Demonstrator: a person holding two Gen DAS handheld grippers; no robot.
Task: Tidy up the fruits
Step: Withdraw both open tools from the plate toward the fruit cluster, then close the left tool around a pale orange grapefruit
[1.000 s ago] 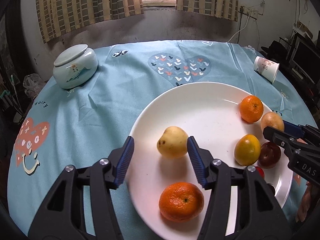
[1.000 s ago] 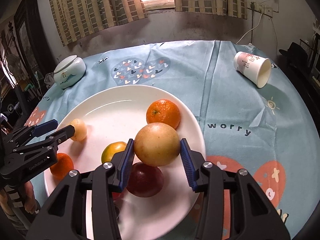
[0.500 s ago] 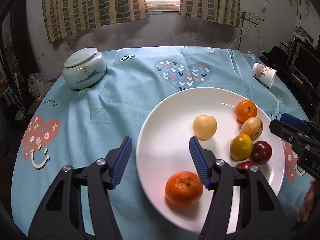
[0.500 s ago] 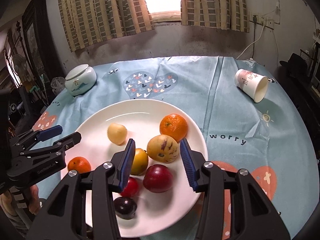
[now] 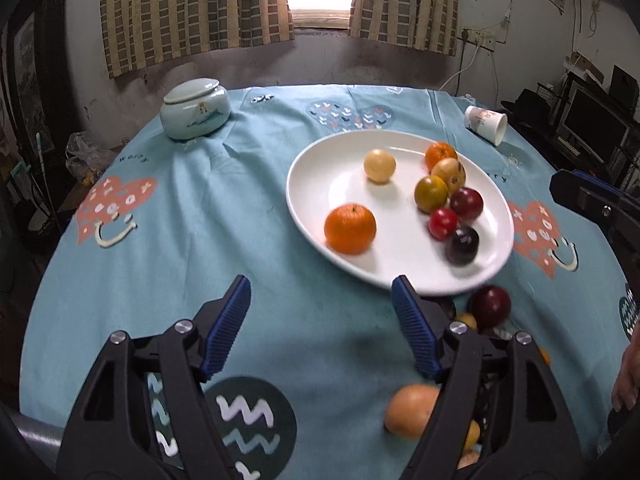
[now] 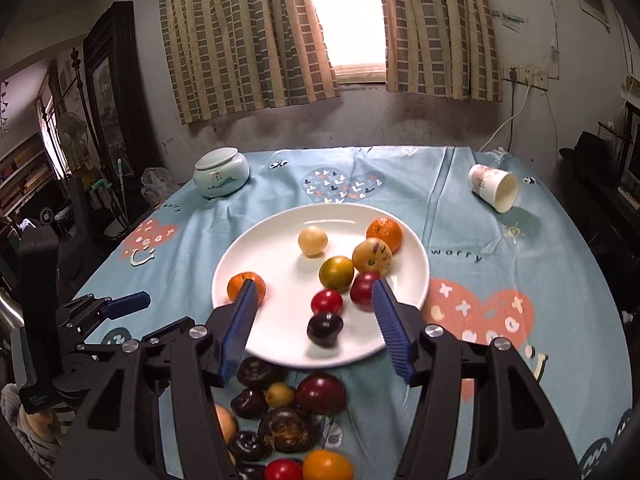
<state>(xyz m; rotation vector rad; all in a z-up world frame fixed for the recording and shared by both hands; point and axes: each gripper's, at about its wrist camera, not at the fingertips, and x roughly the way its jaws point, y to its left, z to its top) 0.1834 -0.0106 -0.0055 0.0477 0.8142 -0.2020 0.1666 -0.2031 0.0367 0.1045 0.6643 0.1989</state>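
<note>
We see both tongs, left (image 5: 320, 320) and right (image 6: 312, 320), spreading apart with nothing clamped. A loose heap of fruit (image 6: 280, 412) lies just beneath them. Both tilt downward. Beyond their tips, the plate (image 6: 256, 248) holds the sorted fruit; a jar (image 6: 221, 173) and a tipped cup (image 6: 493, 186) lie farther off.

My table (image 6: 500, 280), blue printed cloth: white plate (image 6: 264, 344) mid-table, lidded jar (image 6: 221, 172) far left, paper cup (image 6: 493, 186) tipped over far right, loose fruit pile (image 6: 288, 416) at near edge by plate.
</note>
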